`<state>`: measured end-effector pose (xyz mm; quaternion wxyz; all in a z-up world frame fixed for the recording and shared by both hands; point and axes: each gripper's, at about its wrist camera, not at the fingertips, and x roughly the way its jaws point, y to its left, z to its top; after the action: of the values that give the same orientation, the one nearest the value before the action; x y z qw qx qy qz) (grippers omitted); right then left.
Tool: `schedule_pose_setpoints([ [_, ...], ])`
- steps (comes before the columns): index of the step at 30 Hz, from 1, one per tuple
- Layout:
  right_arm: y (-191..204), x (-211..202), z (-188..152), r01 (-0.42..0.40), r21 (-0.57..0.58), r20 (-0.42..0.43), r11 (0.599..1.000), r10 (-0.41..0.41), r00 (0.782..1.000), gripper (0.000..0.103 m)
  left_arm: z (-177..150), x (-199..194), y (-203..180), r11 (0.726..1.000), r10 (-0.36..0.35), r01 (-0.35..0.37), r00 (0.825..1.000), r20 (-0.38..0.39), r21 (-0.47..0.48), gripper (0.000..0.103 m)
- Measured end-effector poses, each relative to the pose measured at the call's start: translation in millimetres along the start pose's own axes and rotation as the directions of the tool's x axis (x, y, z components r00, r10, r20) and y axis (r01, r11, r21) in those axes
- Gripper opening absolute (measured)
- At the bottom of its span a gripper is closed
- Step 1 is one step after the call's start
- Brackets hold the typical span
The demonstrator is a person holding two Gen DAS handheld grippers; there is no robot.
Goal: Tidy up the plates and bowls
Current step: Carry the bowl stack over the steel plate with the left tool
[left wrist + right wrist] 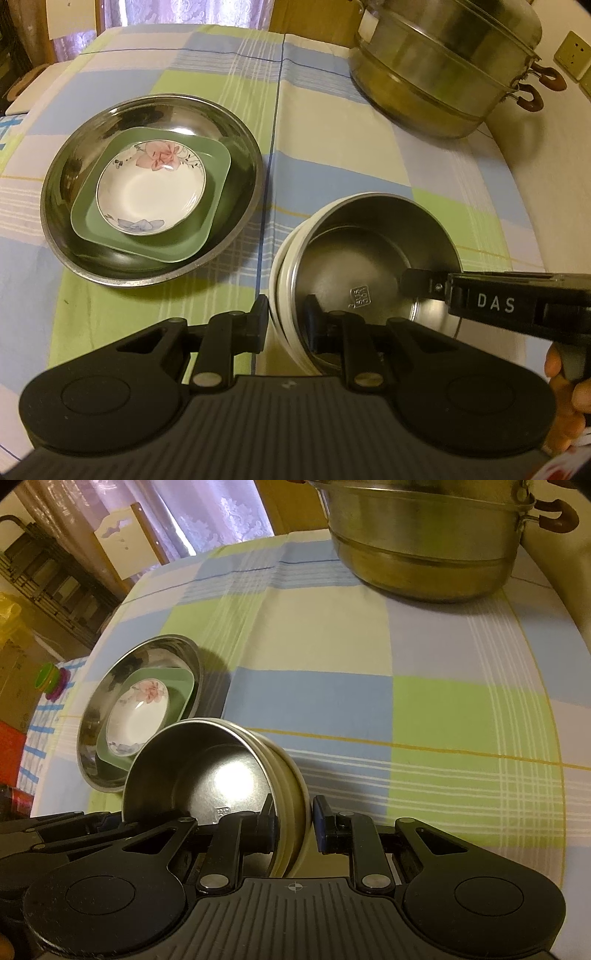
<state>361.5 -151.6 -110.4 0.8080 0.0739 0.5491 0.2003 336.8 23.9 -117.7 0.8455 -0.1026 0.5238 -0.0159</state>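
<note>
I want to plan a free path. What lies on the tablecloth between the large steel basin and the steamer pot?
Nothing: in the left wrist view only bare checked tablecloth separates the steel basin from the steamer pot.

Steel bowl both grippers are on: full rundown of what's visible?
The steel bowl is round, with a brushed metal inside, a stamped mark on its floor and a white outer wall. It is tilted above the checked tablecloth. The left gripper clamps its near rim, the right gripper the opposite rim. It is empty.
</note>
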Motion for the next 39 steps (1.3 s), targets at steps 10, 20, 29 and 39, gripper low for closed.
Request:
schedule_pose_setpoints([
  [10, 4.1, -1.7, -0.3, 0.021, 0.008, -0.011, 1.000, -0.021, 1.000, 0.019, -1.2, -0.1, 0.2, 0.999, -0.015, 0.016, 1.000, -0.017, 0.046, 0.018],
  [20, 11.1, -15.4, -6.5, 0.049, 0.065, 0.001, 0.997, -0.049, 0.999, 0.019, 0.3, -10.6, 4.3, 0.994, -0.059, 0.060, 0.998, -0.017, 0.091, 0.018],
  [29, 31.0, -29.8, 2.2, 0.040, 0.076, 0.023, 0.996, -0.042, 0.999, 0.019, 13.8, -31.5, 21.6, 0.992, -0.077, 0.075, 0.997, 0.019, 0.105, 0.018],
  [39, 74.9, -32.3, 31.8, 0.024, 0.022, 0.056, 0.999, -0.025, 0.998, 0.019, 37.6, -55.1, 55.1, 0.995, -0.064, 0.058, 0.994, 0.084, 0.077, 0.018],
])
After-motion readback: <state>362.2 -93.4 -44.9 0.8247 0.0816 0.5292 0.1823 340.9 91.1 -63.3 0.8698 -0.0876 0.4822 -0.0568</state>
